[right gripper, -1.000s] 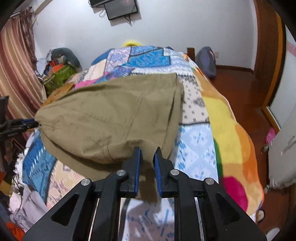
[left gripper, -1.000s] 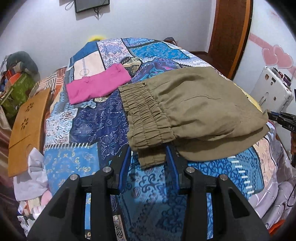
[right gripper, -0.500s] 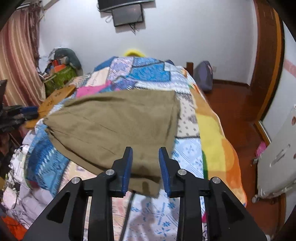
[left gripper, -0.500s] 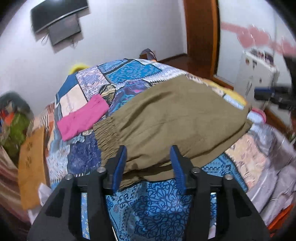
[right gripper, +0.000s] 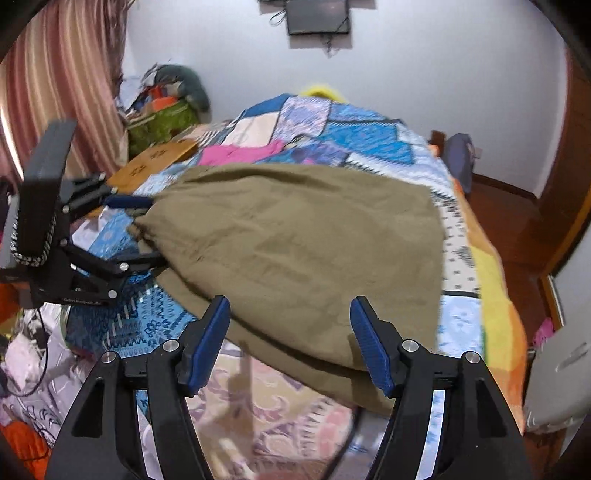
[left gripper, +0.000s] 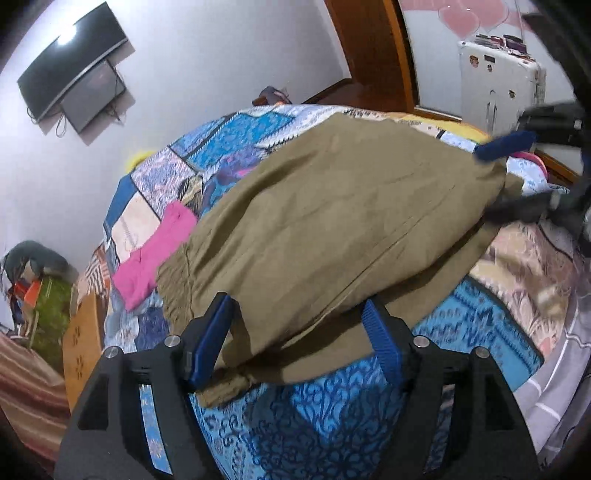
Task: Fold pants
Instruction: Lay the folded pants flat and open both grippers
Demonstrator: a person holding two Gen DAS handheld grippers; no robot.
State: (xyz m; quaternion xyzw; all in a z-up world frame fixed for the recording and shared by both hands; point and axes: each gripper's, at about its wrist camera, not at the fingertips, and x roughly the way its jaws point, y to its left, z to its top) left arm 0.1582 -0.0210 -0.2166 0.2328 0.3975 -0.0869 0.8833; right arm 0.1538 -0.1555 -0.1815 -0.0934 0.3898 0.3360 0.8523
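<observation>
Olive pants (left gripper: 332,221) lie folded on the patchwork bed (left gripper: 332,424). The left gripper (left gripper: 299,332) and right gripper (right gripper: 290,332) have just been opening and hold nothing. I'd lift both clear without snagging the fold.

Pants (left gripper: 332,229) spread flat on the bed (left gripper: 332,417), folded over, covering its near half. Second garment (left gripper: 155,254) on the bed just left of the waistband in the left wrist view, behind the pants in the right wrist view. Wooden board (right gripper: 155,166) off the bed's left edge, heap of clutter (right gripper: 166,107) beyond it in the corner. Screen (right gripper: 319,16) on the wall behind the bed. Left gripper (left gripper: 299,328) at the waistband end, right gripper (right gripper: 290,325) at the opposite end.
</observation>
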